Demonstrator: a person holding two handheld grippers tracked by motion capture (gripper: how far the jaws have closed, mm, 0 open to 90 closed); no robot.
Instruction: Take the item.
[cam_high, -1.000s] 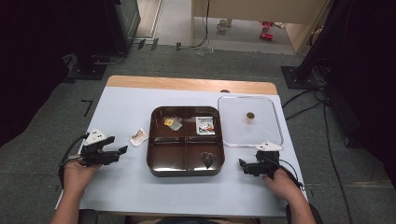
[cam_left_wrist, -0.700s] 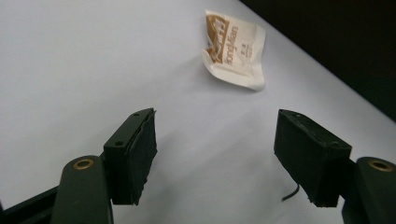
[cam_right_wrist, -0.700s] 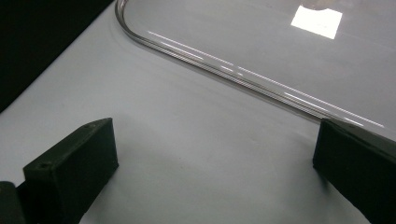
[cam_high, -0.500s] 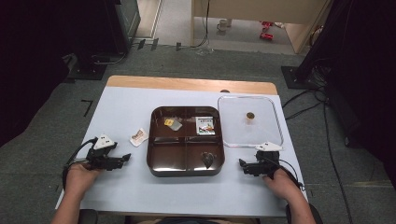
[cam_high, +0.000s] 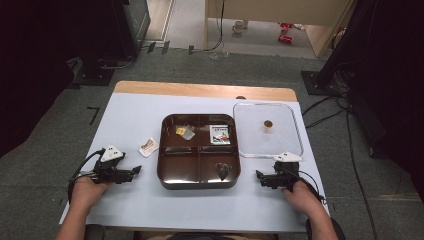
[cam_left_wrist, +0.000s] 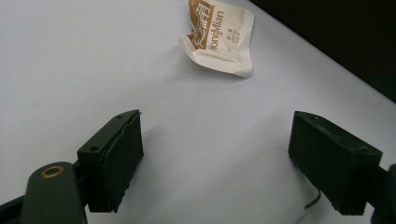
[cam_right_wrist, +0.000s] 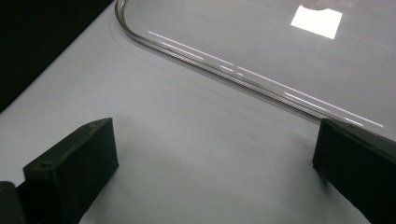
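While lying flat, white/brown sachet (cam_left_wrist: 219, 39), crumpled

White packet (cam_left_wrist: 219, 39) with brown print, dark brown tray (cam_high: 200, 177), pale blue table (cam_high: 130, 115).

The table (cam_high: 150, 210) has a pale blue-grey top with a wooden strip along its far edge. A dark brown compartment tray (cam_high: 200, 181) lies at its centre. A clear lid (cam_high: 295, 131) lies just right of the tray. A small white-and-brown sachet (cam_high: 148, 146) lies just left of the tray, apart from it.
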